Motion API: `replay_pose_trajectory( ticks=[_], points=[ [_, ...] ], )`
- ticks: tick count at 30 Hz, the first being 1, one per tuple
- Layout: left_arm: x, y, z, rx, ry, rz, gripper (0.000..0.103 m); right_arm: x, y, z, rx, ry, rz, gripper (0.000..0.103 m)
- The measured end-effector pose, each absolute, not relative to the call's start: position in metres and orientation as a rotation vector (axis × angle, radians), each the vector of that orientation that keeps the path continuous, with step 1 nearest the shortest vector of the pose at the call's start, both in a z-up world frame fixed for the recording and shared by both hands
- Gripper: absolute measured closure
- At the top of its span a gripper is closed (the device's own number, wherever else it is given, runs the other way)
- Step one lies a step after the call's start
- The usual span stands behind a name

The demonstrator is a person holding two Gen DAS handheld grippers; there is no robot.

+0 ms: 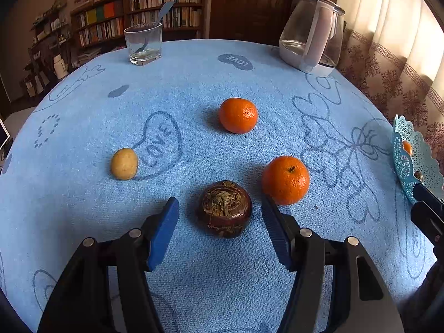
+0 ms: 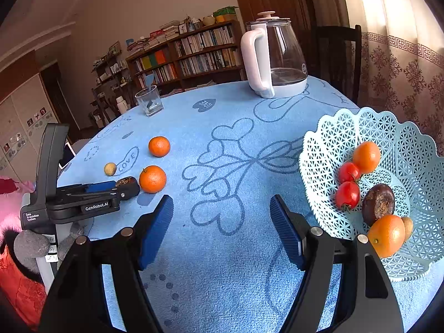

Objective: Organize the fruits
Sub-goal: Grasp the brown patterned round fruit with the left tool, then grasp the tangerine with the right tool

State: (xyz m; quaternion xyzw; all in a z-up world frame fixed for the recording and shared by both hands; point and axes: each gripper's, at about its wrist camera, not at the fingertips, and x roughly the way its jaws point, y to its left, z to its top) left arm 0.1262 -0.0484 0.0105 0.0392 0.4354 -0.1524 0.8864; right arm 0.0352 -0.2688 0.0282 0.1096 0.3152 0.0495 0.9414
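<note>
4 oranges [image 2: 159,146], 2 tomatoes [image 2: 347,195], 2 chestnuts [image 2: 378,204] (brown), 2 longans [image 2: 110,169]

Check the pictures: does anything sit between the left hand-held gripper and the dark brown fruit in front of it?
Nothing visible does. The left hand-held gripper is open, and the dark brown fruit lies between its fingers, with bare blue tablecloth around it.

Right gripper [image 2: 220,216], lower centre, jaws spread over bare blue tablecloth [image 2: 236,277]. Lower right: lattice basket [image 2: 333,133] holding two tomatoes [image 2: 347,194], two oranges [image 2: 387,234] and a brown fruit [image 2: 378,204]. Left of centre: left gripper [image 2: 126,184] around a dark fruit [image 2: 127,181], beside an orange [image 2: 152,179].
</note>
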Motion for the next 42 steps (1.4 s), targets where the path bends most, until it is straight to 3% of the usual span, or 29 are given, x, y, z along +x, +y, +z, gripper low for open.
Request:
replay_pose_trajectory(
  ticks=[2,8,26,42],
  points=[
    [0.128,-0.051,0.008,0.102,0.907,-0.308,0.042,0.036,-0.268,0.028,0.222,0.645,0.109,0.029],
    [0.126,-0.05,0.009,0.108,0.887,-0.315,0.061,0.037,-0.269,0.027,0.242,0.648,0.141,0.029],
    [0.101,-0.007,0.042,-0.099,0.752,-0.278,0.062,0.066,-0.272,0.057,0.556,0.709,0.482,0.029],
    [0.11,0.036,0.043,-0.377,0.795,-0.372,0.061,0.13,-0.179,0.021,0.191,0.85,0.297,0.028]
  ],
)
